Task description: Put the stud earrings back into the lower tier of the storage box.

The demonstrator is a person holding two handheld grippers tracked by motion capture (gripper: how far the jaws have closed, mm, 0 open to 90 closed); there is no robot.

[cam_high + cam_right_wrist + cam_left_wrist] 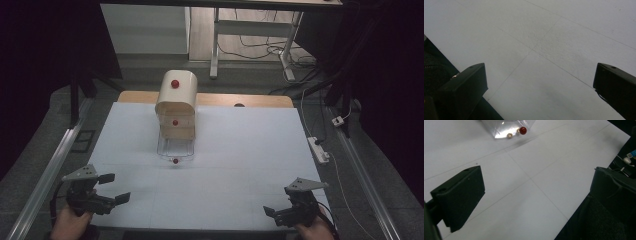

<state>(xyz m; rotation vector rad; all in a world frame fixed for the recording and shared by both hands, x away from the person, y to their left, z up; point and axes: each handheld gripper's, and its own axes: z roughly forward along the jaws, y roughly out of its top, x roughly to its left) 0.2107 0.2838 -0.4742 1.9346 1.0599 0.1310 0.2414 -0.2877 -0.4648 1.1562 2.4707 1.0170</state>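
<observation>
on my worktop (240, 150) a rounded box (176, 102) stands toward the far edge, a little left of centre. a clear drawer (175, 149) juts out of its base toward me, resting on the sheet, with a small knob (175, 160) on its near face. my left claw (111, 189) sits at the near left corner, my right claw (272, 212) at the near right edge, well apart, both well in front of the box. a power strip (318, 150) lies on the floor right of the worktop.
</observation>
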